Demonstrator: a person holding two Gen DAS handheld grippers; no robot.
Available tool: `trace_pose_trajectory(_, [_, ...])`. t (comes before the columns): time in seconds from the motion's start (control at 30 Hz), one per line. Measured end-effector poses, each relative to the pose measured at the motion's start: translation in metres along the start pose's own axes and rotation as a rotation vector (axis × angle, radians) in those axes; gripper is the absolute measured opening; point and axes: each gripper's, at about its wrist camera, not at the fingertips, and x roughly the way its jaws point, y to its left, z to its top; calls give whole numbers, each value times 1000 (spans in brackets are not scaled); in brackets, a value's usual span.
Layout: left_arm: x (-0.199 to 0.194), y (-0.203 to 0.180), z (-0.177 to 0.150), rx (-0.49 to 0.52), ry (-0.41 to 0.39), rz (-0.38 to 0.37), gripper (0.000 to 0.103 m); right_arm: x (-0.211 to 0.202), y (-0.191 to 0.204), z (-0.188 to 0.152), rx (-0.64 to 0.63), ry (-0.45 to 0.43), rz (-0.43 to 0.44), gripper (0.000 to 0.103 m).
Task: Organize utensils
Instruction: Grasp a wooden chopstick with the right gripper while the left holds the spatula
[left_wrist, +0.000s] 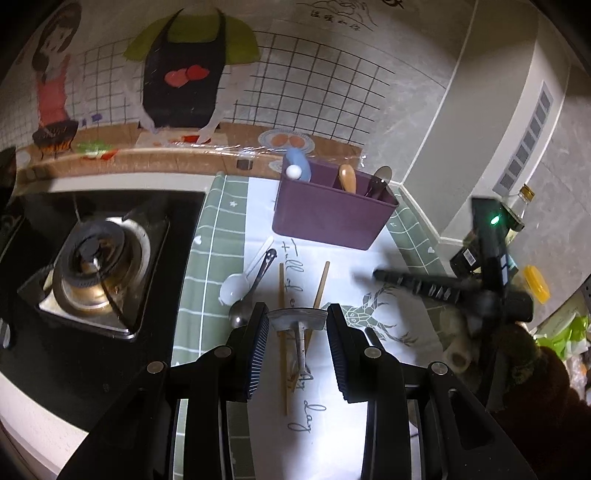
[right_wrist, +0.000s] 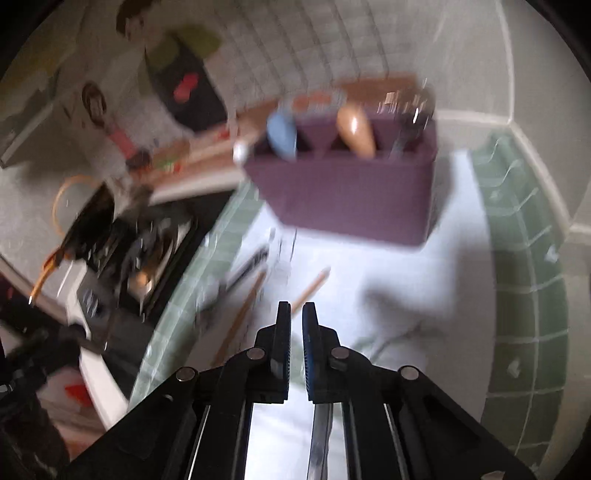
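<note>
Chopsticks (left_wrist: 282, 332) before utensil caddy (left_wrist: 332, 218)

left gripper (left_wrist: 297, 325): black, ribbed blue pads, silver screws | right gripper (right_wrist: 296, 314): same, green LED

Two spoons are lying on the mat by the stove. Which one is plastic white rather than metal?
The white spoon, the one nearer the stove. Its pale handle angles up toward the purple caddy, and the metal spoon lies beside it, crossing its handle.

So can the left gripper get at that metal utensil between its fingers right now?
Probably yes. The left gripper is open, and the metal utensil sits between its fingers with nothing over it. It lies across two chopsticks, so closing might nudge those too.
</note>
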Motion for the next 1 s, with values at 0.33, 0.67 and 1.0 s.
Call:
trace_pose_trajectory(0.33, [4, 3, -9, -4, 53, -21, 33, 73, 8, -13, 154, 167, 58, 22])
trace_pose_trajectory(0.67, [-17, 23, -24, -52, 49, 13, 33, 112, 63, 15, -89, 121, -202, 23])
trace_pose_trajectory(1.0, [-16, 46, -19, -127, 18, 45, 33, 93, 60, 1, -237, 92, -155, 5])
